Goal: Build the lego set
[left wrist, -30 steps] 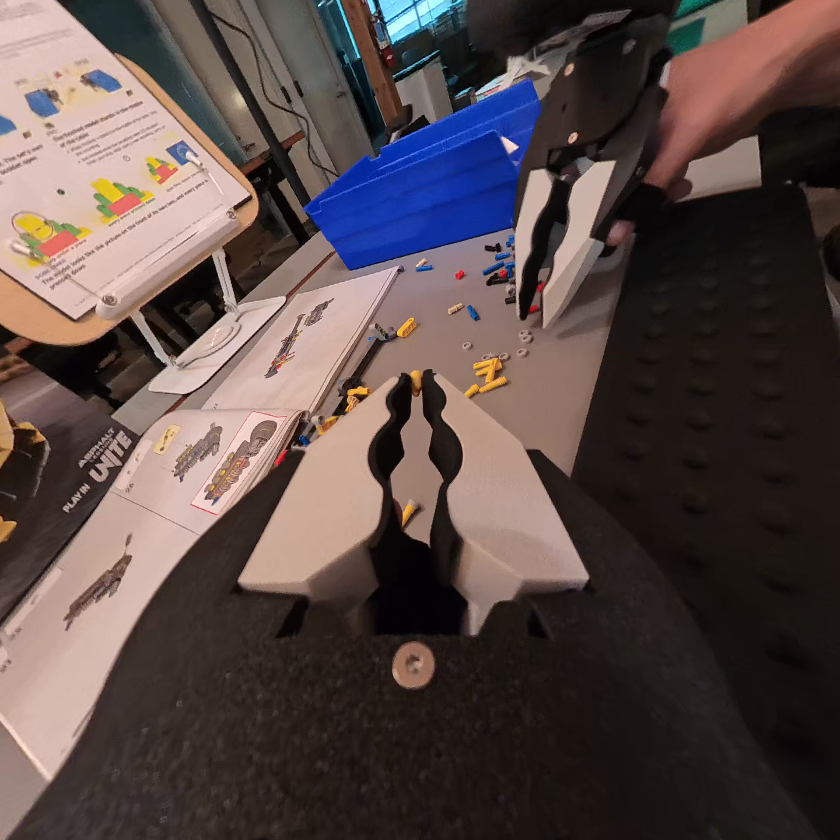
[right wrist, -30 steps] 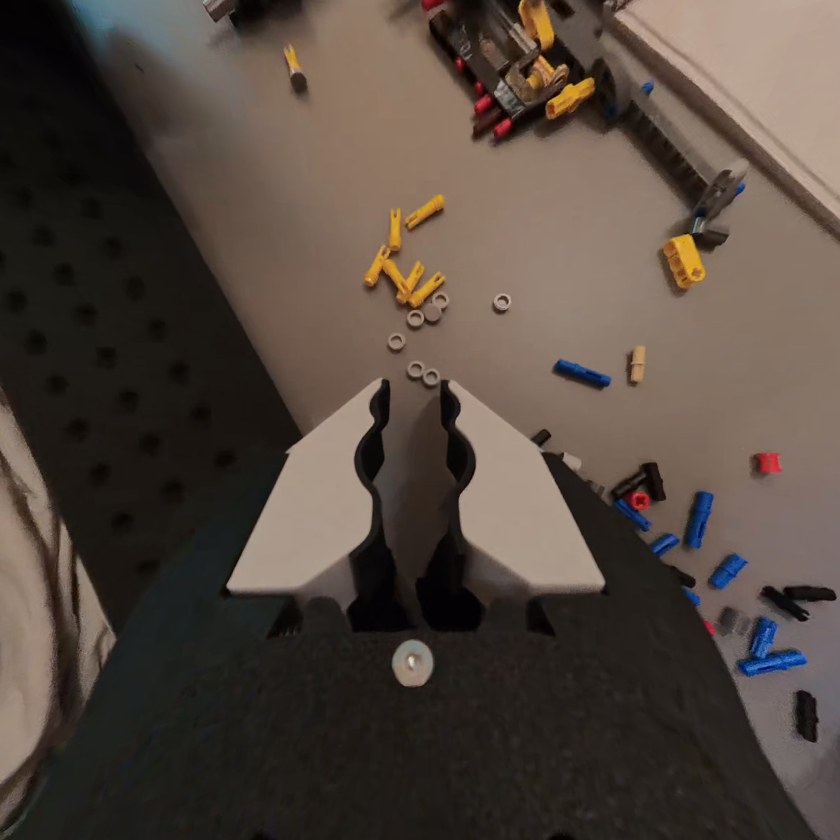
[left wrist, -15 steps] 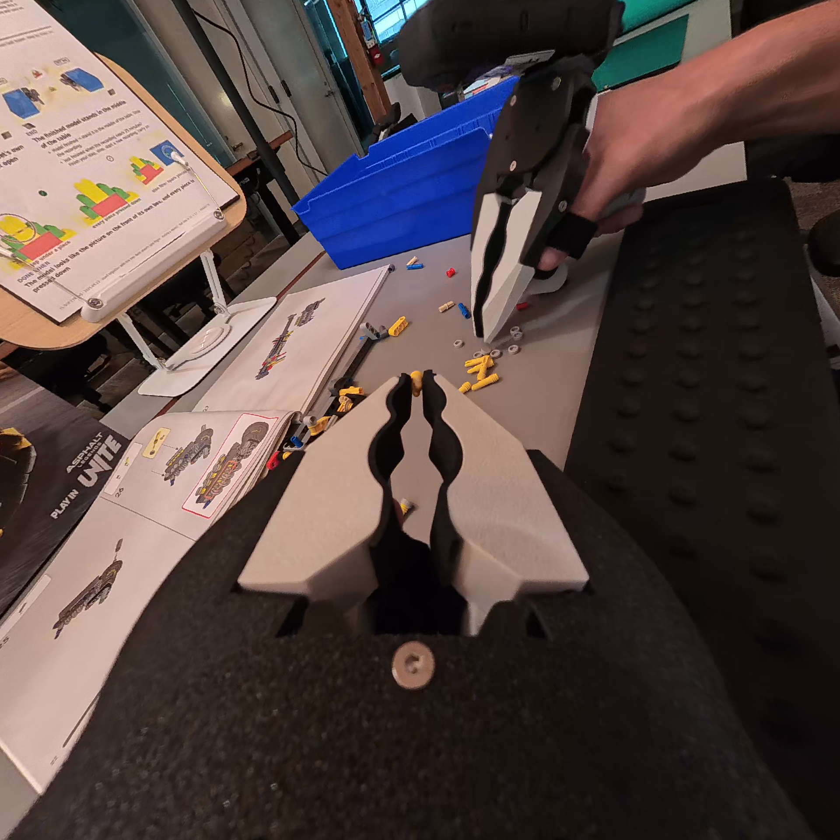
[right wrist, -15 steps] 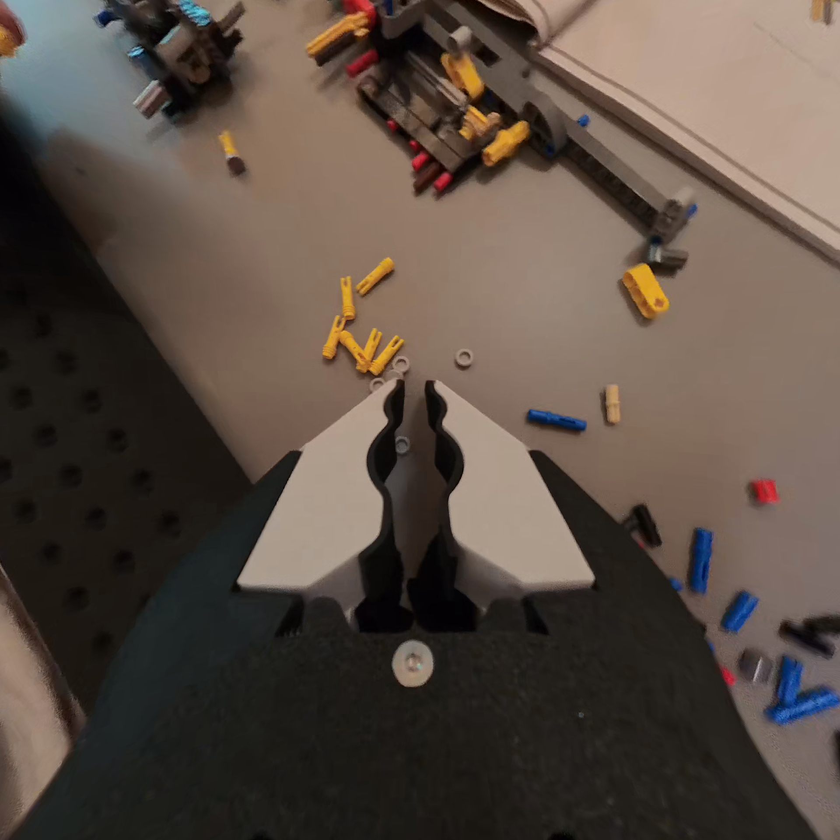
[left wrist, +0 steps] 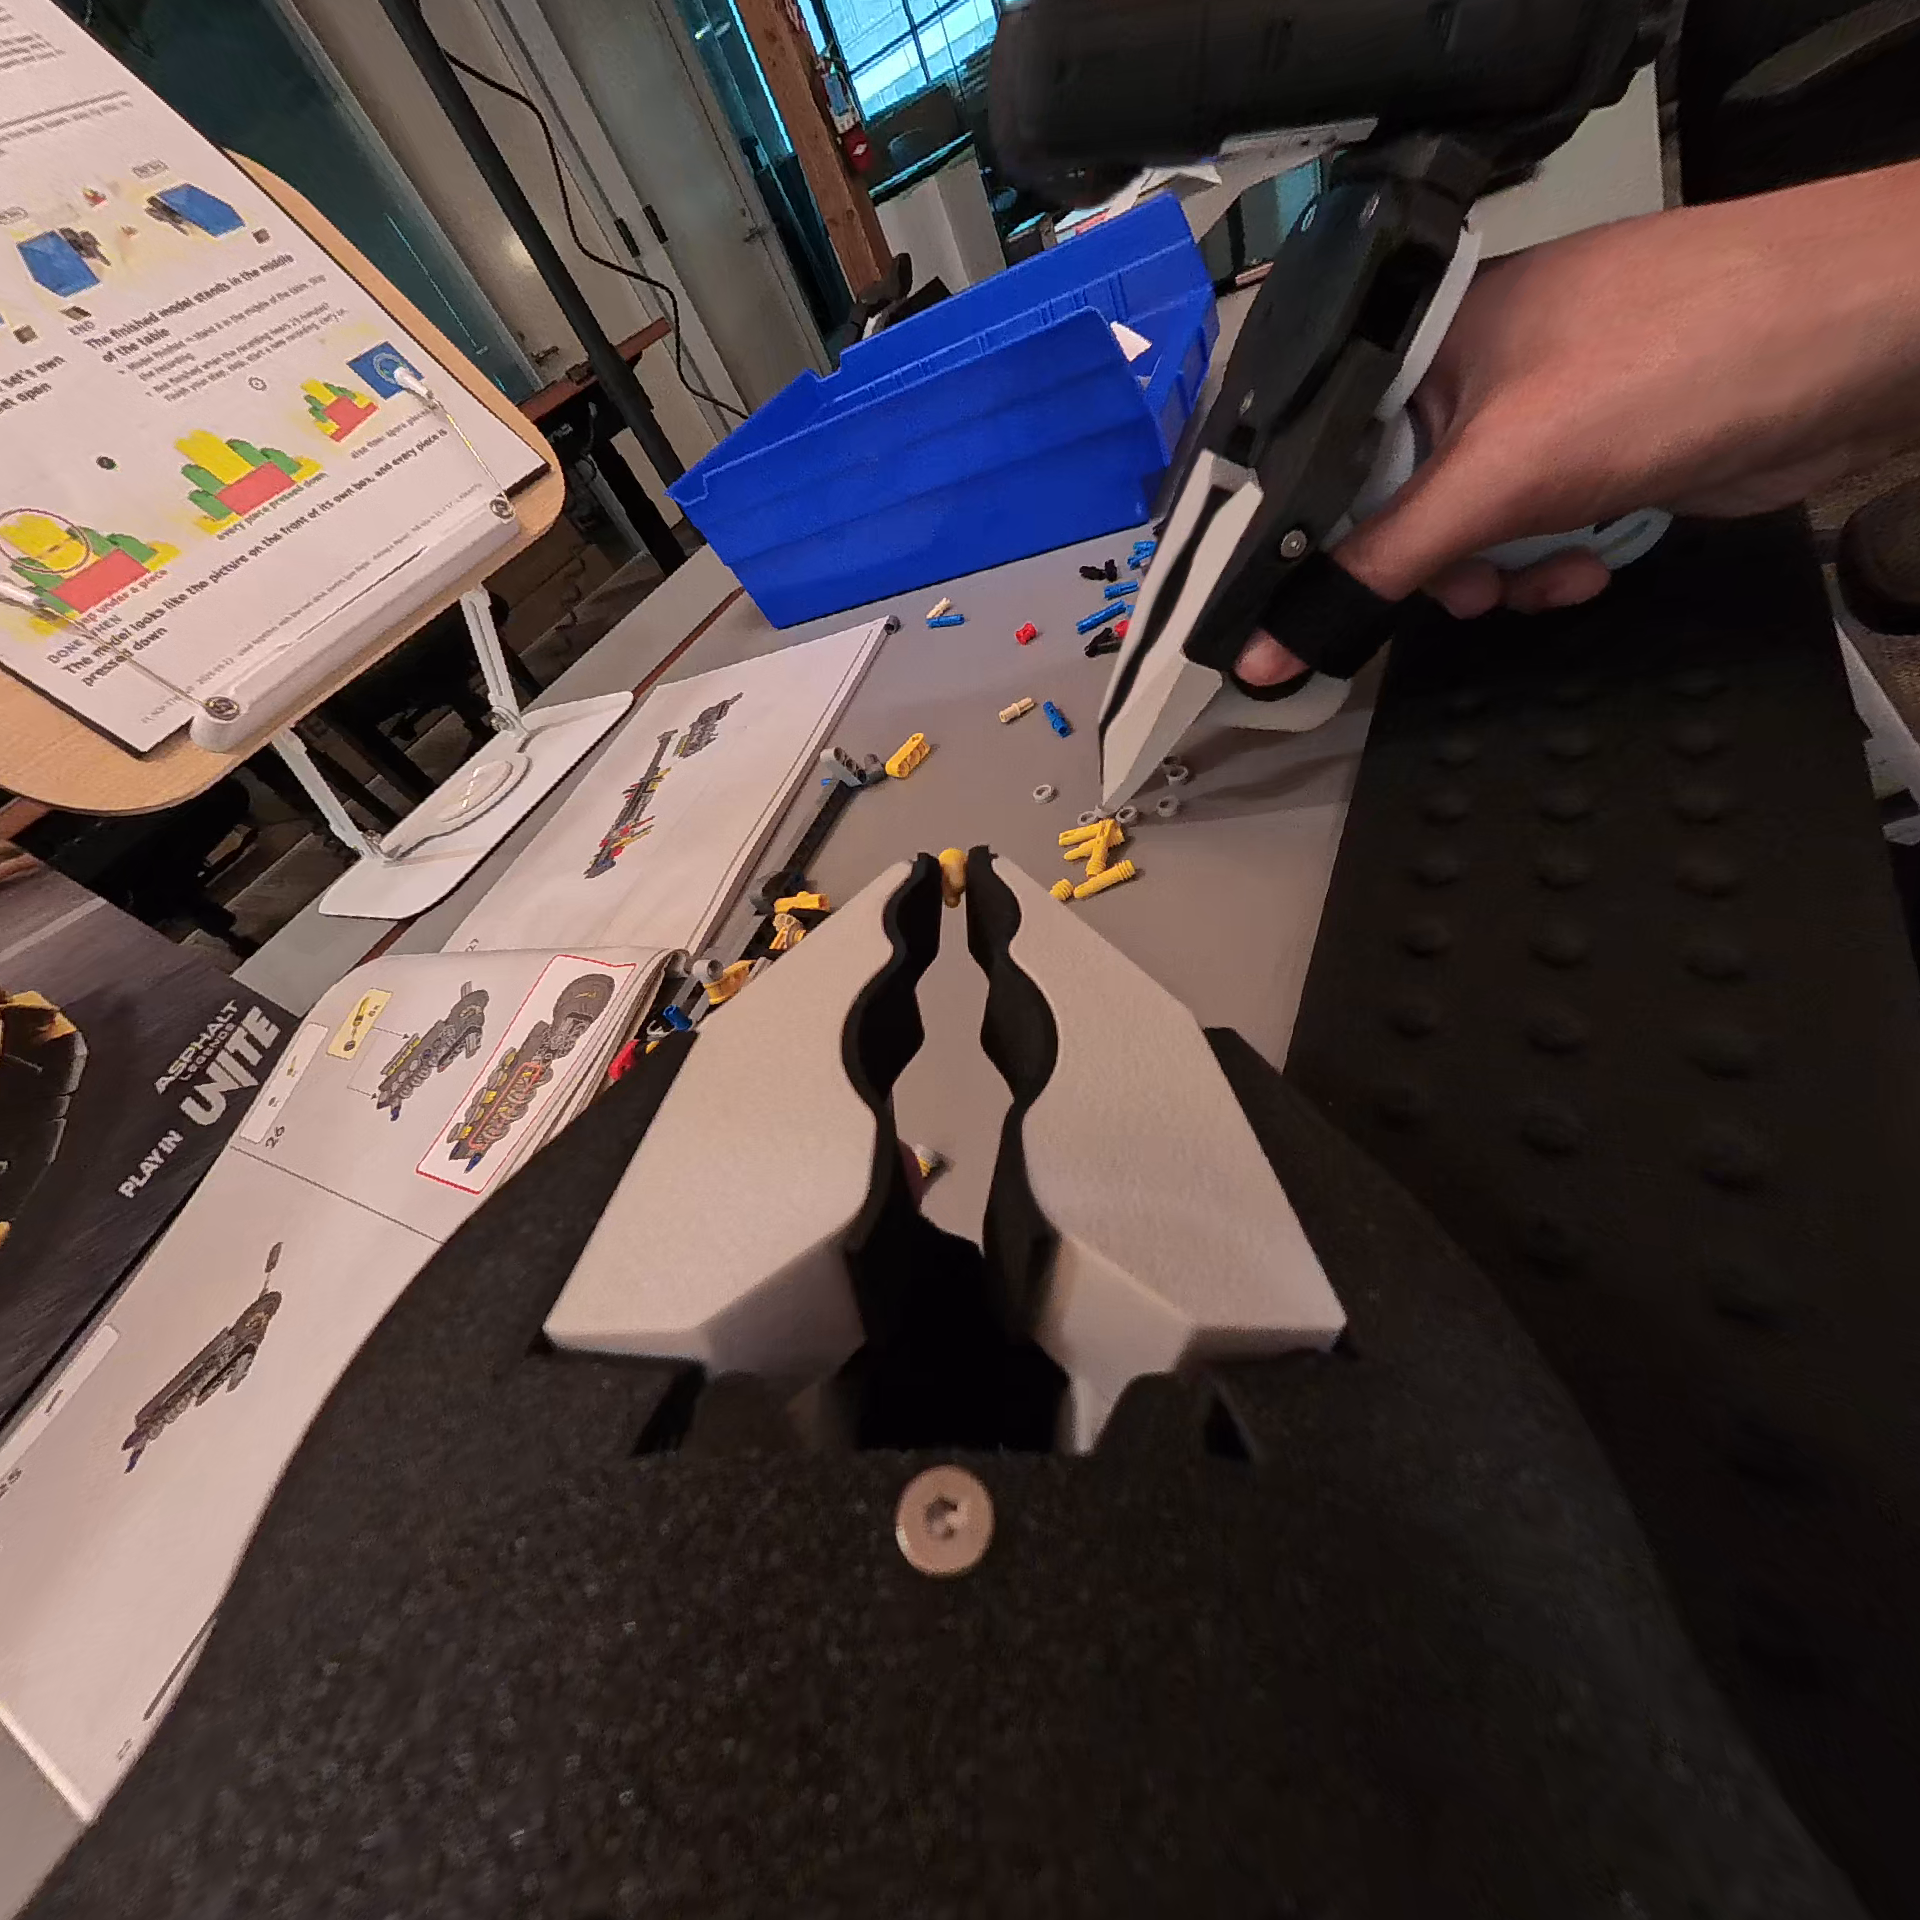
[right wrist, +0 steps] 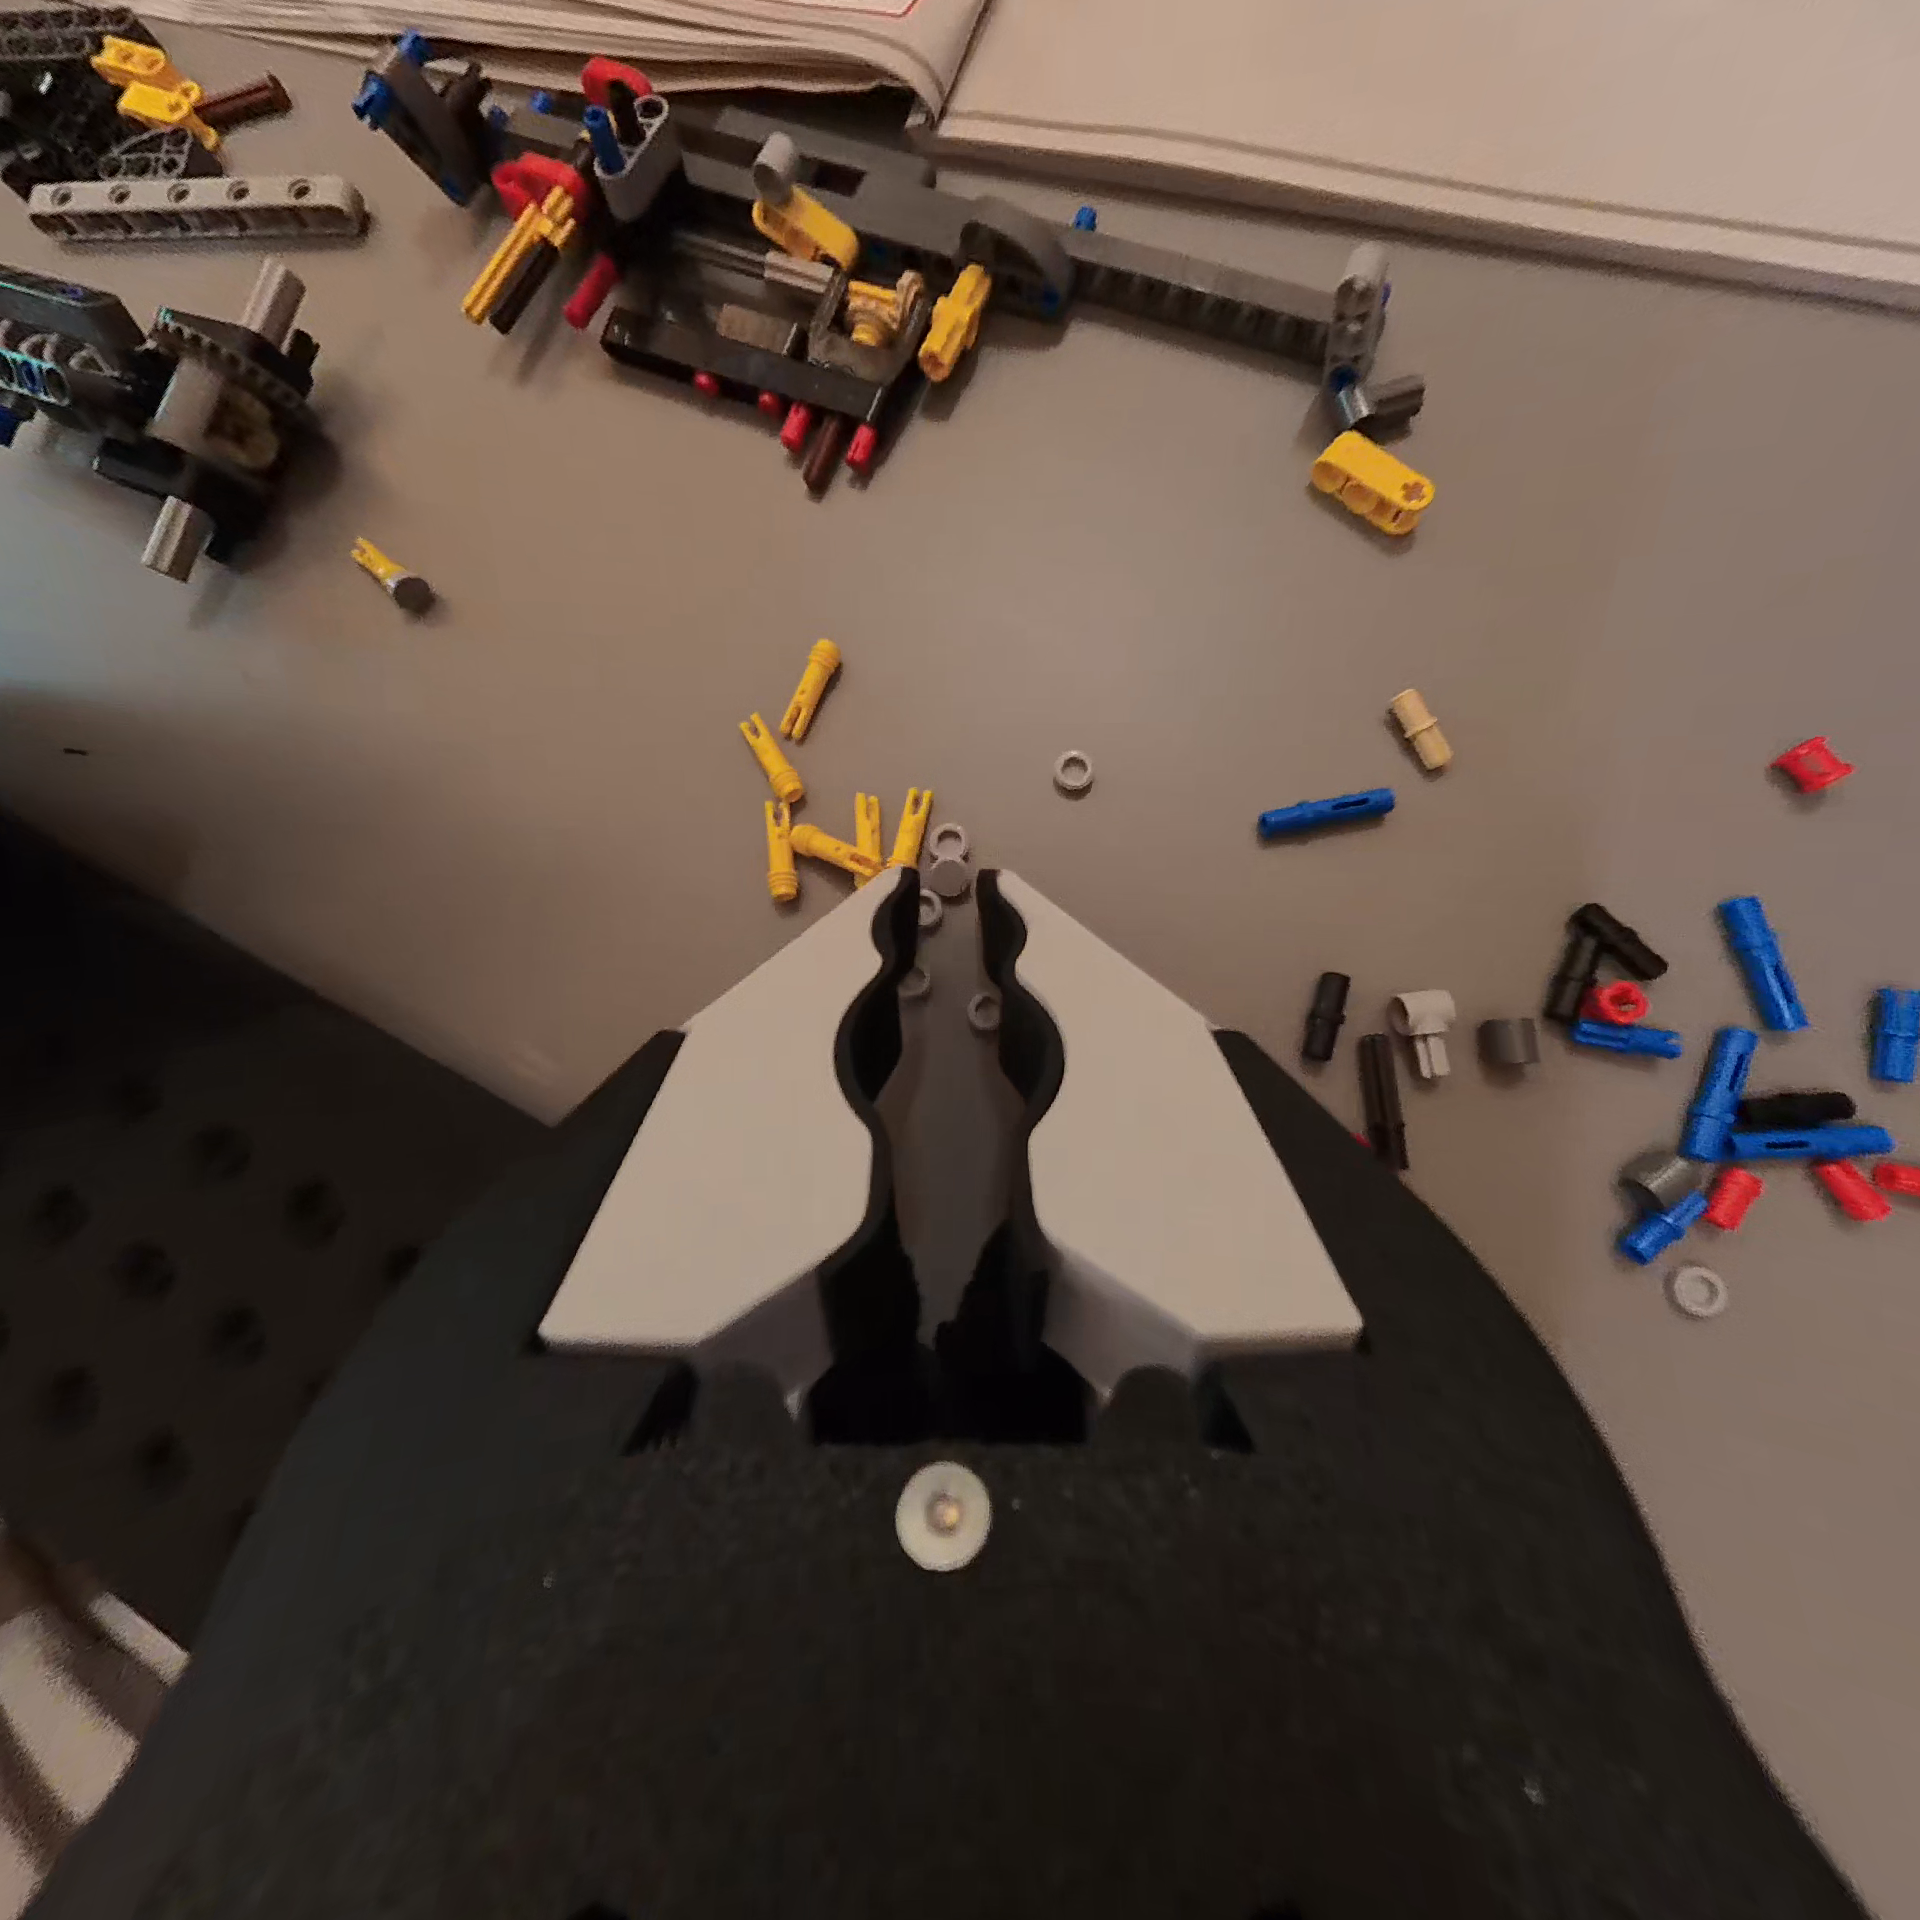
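My left gripper (left wrist: 951, 864) is shut on a small yellow pin (left wrist: 952, 869), held at its tips above the grey table (left wrist: 1226, 935). My right gripper (right wrist: 948, 883) points down with its tips on the table among several grey rings; its jaws are nearly closed around one grey ring (right wrist: 948, 876). It also shows in the left wrist view (left wrist: 1117, 798), held by a person's hand (left wrist: 1621, 395). Loose yellow pins (right wrist: 831, 831) lie just left of its tips. A partly built dark grey assembly (right wrist: 831, 312) lies farther off beside the booklet.
An open instruction booklet (left wrist: 665, 810) lies on the left. A blue bin (left wrist: 935, 468) stands at the back, and a sheet on a stand (left wrist: 208, 416) at far left. A black studded mat (left wrist: 1610, 935) borders the table. Blue, red and black pins (right wrist: 1745, 1091) lie at right; a second small assembly (right wrist: 187, 384) at left. My hands' fingertips stand some 15 cm from each other.
My right gripper has moved across the table to the grey rings beside the yellow pins, lowered its tips and narrowed its jaws. My left gripper has stayed shut on the yellow pin.
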`<state>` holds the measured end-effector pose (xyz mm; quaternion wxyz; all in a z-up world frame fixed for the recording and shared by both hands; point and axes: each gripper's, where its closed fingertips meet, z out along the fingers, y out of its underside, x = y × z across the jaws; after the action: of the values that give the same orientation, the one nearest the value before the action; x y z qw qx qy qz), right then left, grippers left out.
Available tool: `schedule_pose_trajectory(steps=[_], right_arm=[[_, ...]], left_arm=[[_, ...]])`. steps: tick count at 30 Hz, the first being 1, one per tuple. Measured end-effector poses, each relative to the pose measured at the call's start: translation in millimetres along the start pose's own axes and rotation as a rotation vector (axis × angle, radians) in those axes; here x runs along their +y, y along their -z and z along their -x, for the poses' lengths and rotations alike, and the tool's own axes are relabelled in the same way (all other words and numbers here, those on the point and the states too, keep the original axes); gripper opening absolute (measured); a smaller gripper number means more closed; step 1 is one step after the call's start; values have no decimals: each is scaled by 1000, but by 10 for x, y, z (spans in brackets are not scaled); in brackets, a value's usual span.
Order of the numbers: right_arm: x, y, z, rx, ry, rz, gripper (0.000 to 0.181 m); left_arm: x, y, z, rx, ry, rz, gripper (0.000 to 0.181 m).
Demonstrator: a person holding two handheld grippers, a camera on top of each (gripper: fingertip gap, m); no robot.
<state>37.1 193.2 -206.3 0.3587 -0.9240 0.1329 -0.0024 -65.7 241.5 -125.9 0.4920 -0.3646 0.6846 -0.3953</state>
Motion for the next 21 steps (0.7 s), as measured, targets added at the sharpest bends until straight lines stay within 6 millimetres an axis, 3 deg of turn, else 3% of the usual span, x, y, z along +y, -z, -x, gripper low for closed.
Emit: schedule_pose_trajectory(steps=[21], right_arm=[[10, -46, 23, -52, 12, 30, 0]], left_arm=[[17, -14, -7, 3, -4, 8, 4]])
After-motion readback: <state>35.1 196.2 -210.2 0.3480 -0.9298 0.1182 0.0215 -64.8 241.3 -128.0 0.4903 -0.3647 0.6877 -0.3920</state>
